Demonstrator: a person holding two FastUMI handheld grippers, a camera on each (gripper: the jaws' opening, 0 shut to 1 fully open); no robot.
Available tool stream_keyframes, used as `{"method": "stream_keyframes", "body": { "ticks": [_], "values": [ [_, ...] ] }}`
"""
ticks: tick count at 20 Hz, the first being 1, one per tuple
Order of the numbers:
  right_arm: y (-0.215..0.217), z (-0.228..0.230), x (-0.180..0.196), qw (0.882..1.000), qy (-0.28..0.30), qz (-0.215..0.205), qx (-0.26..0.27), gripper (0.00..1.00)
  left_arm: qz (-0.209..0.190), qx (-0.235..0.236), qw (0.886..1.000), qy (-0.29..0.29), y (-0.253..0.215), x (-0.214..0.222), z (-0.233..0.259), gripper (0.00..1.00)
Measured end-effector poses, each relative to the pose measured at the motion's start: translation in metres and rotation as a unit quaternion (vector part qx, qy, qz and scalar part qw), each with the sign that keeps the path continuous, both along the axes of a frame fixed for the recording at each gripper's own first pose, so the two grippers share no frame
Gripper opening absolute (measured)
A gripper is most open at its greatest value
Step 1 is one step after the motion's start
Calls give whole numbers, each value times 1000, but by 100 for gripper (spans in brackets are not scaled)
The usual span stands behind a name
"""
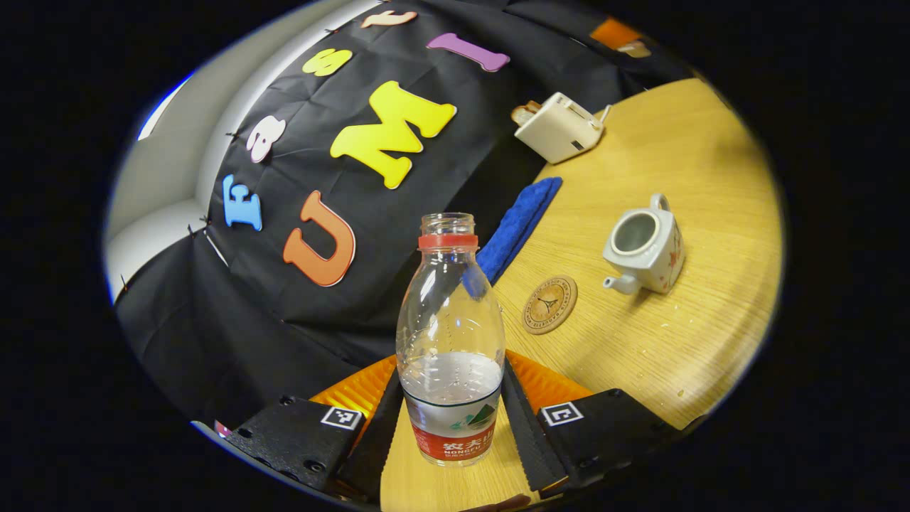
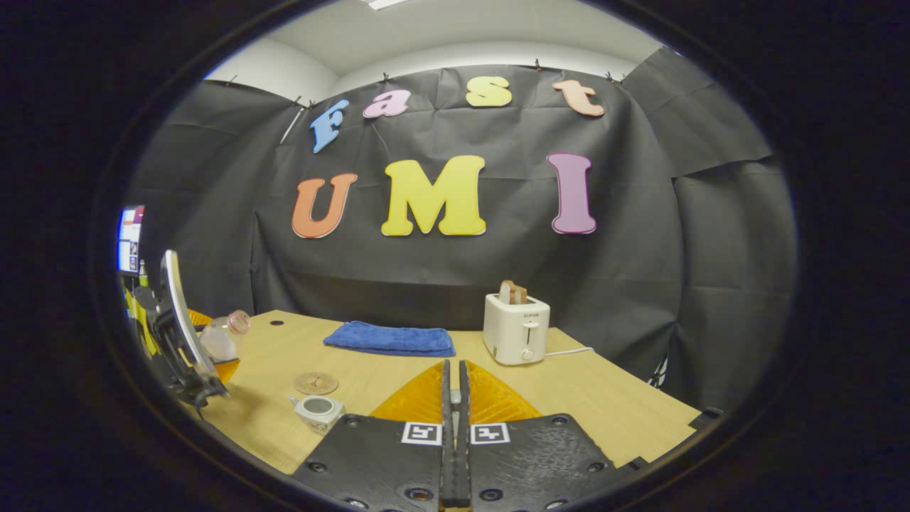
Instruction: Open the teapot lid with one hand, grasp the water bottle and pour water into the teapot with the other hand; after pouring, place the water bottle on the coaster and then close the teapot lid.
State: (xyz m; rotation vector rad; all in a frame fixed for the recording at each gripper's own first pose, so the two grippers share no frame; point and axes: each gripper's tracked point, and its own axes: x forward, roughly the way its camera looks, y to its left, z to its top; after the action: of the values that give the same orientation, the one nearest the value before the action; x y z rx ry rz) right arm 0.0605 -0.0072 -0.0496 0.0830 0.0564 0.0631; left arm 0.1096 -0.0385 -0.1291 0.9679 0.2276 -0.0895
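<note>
A clear water bottle with a red neck ring and no cap is about a third full. My left gripper is shut on its lower body. In the right gripper view the bottle hangs tilted above the table's left edge. The white teapot stands lidless on the table, its spout toward the round coaster. Both also sit low left in the right gripper view, teapot and coaster. My right gripper is raised above the table, pinched on a small pale bit of the lid, most of it hidden.
A white toaster with bread stands at the back of the wooden table. A folded blue towel lies near the wall behind the coaster. A screen glows at far left. Small drops lie beside the teapot.
</note>
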Motion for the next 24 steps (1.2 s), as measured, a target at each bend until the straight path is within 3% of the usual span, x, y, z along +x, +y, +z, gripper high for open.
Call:
{"method": "stream_keyframes", "body": {
  "ticks": [3,4,10,16,24],
  "values": [
    [-3,1,-2,1000,-2,-3,-2,0,4,30,999,18,-4,-1,-7,80],
    [-4,1,-1,1000,-1,-4,-1,0,4,43,999,19,-5,-2,-7,76],
    [-16,-3,3,1000,7,-16,2,0,-3,166,986,18,-8,3,-12,76],
    [-28,-2,4,1000,8,-28,11,0,-26,258,966,19,-21,8,-14,76],
    [-38,-1,5,999,8,-38,13,0,-57,367,928,15,-41,2,-9,76]
  ]
}}
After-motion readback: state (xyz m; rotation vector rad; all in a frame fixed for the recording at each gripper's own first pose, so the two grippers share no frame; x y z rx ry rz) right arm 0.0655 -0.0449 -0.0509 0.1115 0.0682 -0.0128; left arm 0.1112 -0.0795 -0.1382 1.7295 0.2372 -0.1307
